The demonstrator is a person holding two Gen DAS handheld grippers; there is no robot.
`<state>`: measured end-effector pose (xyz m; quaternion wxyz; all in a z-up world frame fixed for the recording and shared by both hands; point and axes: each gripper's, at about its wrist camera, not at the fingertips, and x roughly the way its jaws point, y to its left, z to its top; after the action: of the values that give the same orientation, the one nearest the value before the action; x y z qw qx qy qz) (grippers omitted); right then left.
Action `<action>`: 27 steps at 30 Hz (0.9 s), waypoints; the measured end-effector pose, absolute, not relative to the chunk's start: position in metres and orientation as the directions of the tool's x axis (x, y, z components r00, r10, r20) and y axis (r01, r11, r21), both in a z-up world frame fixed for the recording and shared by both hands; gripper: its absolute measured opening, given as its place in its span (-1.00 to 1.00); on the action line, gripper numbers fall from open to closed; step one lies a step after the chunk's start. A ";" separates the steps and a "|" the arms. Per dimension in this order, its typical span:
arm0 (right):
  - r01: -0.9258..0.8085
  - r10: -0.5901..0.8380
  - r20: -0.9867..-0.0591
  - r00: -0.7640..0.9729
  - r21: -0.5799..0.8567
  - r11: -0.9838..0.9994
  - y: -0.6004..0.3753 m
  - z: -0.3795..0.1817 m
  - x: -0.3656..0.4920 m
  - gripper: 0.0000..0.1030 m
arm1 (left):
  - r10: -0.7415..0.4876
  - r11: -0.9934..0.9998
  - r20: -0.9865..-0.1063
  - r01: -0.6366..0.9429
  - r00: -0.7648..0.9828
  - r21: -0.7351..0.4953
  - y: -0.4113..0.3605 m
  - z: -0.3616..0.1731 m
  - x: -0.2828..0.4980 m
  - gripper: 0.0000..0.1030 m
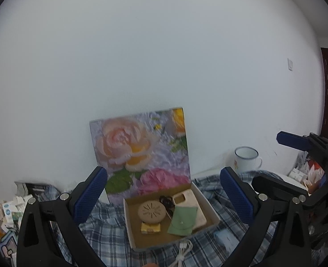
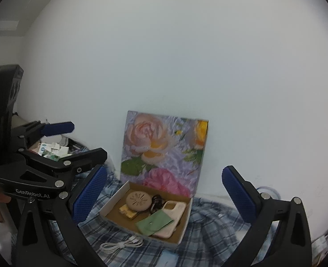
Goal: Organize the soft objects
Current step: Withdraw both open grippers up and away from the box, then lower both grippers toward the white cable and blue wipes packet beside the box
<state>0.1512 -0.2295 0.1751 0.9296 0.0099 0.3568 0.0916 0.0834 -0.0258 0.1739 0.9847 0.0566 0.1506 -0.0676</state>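
The open box (image 1: 210, 209) with its floral lid (image 1: 141, 149) propped against the wall sits on a plaid cloth (image 1: 110, 231). Inside lie a round tan disc (image 1: 151, 211), a yellow packet (image 1: 150, 227), a green pouch (image 1: 183, 221) over a pale phone case (image 1: 199, 211), and a dark cord (image 1: 165, 200). So most of the sorting looks done. A white cable (image 2: 121, 244) lies outside, just before the box, and looks left to put away. The left tool (image 1: 164, 193) and right tool (image 2: 164, 193) both hover wide, holding nothing.

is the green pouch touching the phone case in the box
Touching: the right wrist view shows the green pouch lying overlapped on the phone case.
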 end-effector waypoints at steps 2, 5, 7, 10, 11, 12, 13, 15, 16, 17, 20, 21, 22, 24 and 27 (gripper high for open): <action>-0.169 0.187 -0.673 0.715 0.093 0.981 -0.230 0.168 0.148 1.00 | -0.124 0.983 -0.318 0.160 0.940 0.090 -0.025 0.166 0.083 0.99; -0.170 0.183 -0.694 0.696 0.089 0.981 -0.229 0.158 0.145 1.00 | -0.130 0.981 -0.339 0.170 0.932 0.091 -0.024 0.156 0.083 0.99; -0.165 0.188 -0.704 0.685 0.102 0.981 -0.229 0.151 0.143 1.00 | -0.137 0.981 -0.351 0.177 0.926 0.085 -0.024 0.150 0.085 0.99; -0.158 0.199 -0.716 0.669 0.124 0.980 -0.230 0.140 0.141 1.00 | -0.144 0.980 -0.368 0.183 0.919 0.074 -0.023 0.141 0.087 0.99; -0.158 0.201 -0.721 0.663 0.128 0.979 -0.230 0.137 0.141 1.00 | -0.142 0.981 -0.379 0.182 0.915 0.071 -0.022 0.138 0.088 0.99; -0.158 0.203 -0.726 0.656 0.131 0.979 -0.229 0.133 0.141 1.00 | -0.139 0.981 -0.389 0.180 0.911 0.070 -0.022 0.135 0.090 0.99; -0.159 0.205 -0.731 0.652 0.133 0.978 -0.229 0.130 0.141 1.00 | -0.139 0.981 -0.395 0.180 0.908 0.070 -0.022 0.132 0.091 0.99; -0.159 0.208 -0.738 0.642 0.137 0.978 -0.229 0.125 0.140 1.00 | -0.138 0.981 -0.412 0.181 0.901 0.067 -0.021 0.125 0.093 0.99; -0.158 0.211 -0.742 0.636 0.141 0.977 -0.229 0.122 0.140 1.00 | -0.138 0.981 -0.421 0.181 0.897 0.064 -0.021 0.122 0.095 0.99; -0.157 0.213 -0.746 0.631 0.145 0.977 -0.230 0.119 0.139 1.00 | -0.138 0.982 -0.429 0.180 0.893 0.060 -0.019 0.117 0.096 0.99; -0.149 0.214 -0.759 0.615 0.155 0.977 -0.231 0.109 0.138 1.00 | -0.142 0.983 -0.458 0.180 0.877 0.040 -0.015 0.102 0.103 0.99; -0.147 0.216 -0.764 0.608 0.159 0.976 -0.231 0.105 0.138 1.00 | -0.143 0.983 -0.466 0.179 0.873 0.033 -0.014 0.098 0.105 0.99; -0.144 0.215 -0.770 0.601 0.160 0.977 -0.231 0.101 0.138 1.00 | -0.147 0.984 -0.475 0.179 0.868 0.024 -0.013 0.093 0.107 0.99; -0.137 0.210 -0.782 0.587 0.159 0.978 -0.232 0.092 0.138 1.00 | -0.166 0.982 -0.497 0.188 0.852 -0.004 -0.009 0.084 0.111 0.99; -0.131 0.214 -0.798 0.563 0.169 0.977 -0.233 0.079 0.139 1.00 | -0.169 0.982 -0.533 0.186 0.829 -0.021 -0.006 0.070 0.119 0.99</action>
<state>0.1386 -0.2327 0.0794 0.8829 0.0451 0.4570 0.0977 0.1192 -0.0064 0.0697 0.9561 0.0160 0.2773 -0.0928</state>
